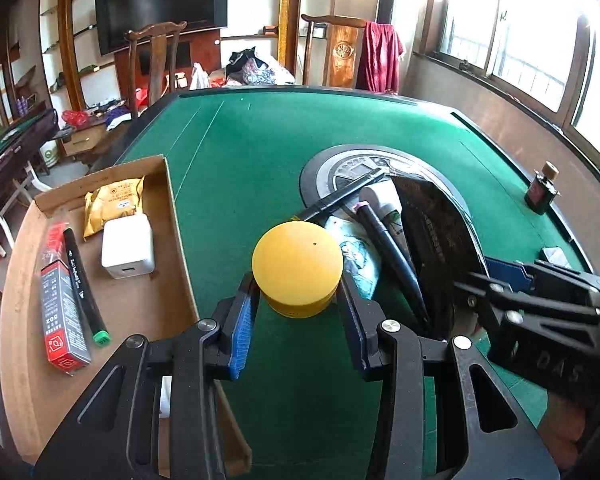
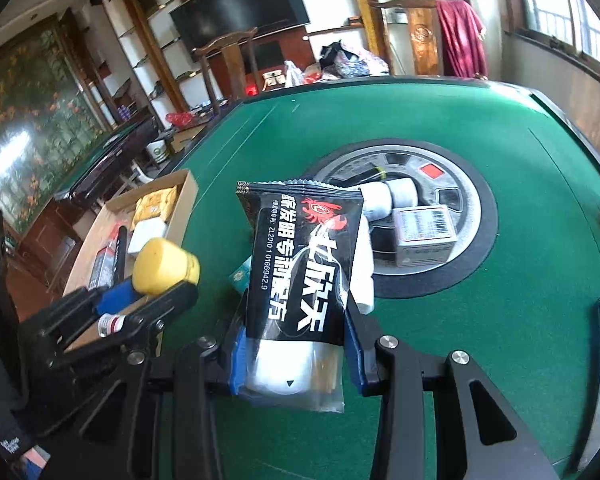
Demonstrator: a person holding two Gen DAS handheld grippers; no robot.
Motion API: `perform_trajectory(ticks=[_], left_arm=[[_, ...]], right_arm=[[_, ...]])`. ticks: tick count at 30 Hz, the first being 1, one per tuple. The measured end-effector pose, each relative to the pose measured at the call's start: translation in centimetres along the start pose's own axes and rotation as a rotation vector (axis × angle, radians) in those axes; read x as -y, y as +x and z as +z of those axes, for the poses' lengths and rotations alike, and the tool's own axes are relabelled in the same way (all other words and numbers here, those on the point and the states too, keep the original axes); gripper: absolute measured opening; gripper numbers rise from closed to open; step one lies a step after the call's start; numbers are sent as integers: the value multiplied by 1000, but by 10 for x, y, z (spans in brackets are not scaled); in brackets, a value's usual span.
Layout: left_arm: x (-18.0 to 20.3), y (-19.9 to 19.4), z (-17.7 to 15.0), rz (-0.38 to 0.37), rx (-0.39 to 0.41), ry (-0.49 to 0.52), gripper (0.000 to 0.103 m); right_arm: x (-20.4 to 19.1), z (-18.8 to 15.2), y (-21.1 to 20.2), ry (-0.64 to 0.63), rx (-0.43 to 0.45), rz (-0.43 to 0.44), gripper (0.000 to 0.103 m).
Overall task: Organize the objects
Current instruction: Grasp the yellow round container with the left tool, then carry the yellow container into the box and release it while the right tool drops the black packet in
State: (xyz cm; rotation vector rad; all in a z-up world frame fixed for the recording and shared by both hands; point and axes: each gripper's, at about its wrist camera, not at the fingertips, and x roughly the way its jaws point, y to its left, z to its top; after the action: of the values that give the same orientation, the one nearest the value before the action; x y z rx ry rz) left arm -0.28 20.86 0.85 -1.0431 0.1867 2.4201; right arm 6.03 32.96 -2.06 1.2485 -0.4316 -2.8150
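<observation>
My left gripper (image 1: pixel 296 282) is shut on a round yellow jar (image 1: pixel 296 256), held above the green table just right of the cardboard box (image 1: pixel 156 312). In the box lie a yellow packet (image 1: pixel 114 204), a white charger cube (image 1: pixel 128 246), a black marker with a green cap (image 1: pixel 82 280) and a red and grey glue carton (image 1: pixel 62 312). My right gripper (image 2: pixel 296 320) is shut on a black packet with a red crab logo (image 2: pixel 304 248), lifted over the table. In the right wrist view the left gripper (image 2: pixel 150 294) with the yellow jar (image 2: pixel 164 266) sits at the left, beside the box (image 2: pixel 100 232).
On the round centre panel (image 1: pixel 340 168) of the table lie black pens (image 1: pixel 392 248), a white tube (image 2: pixel 400 194) and a small barcoded carton (image 2: pixel 424 232). A small dark bottle (image 1: pixel 542 192) stands near the right rim. Wooden chairs stand behind the far edge.
</observation>
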Motion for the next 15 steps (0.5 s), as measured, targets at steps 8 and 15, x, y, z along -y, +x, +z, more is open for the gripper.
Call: perform_trajectory(ticks=[8,15], left_arm=[[-10,-2,0,4,-2,-31,40],[-28,-18,6,-5,34,-77,40]], right_arm=[[-6,-4,6,-25,-20,17,39],[-17,-6,1,-45,14,10,39]])
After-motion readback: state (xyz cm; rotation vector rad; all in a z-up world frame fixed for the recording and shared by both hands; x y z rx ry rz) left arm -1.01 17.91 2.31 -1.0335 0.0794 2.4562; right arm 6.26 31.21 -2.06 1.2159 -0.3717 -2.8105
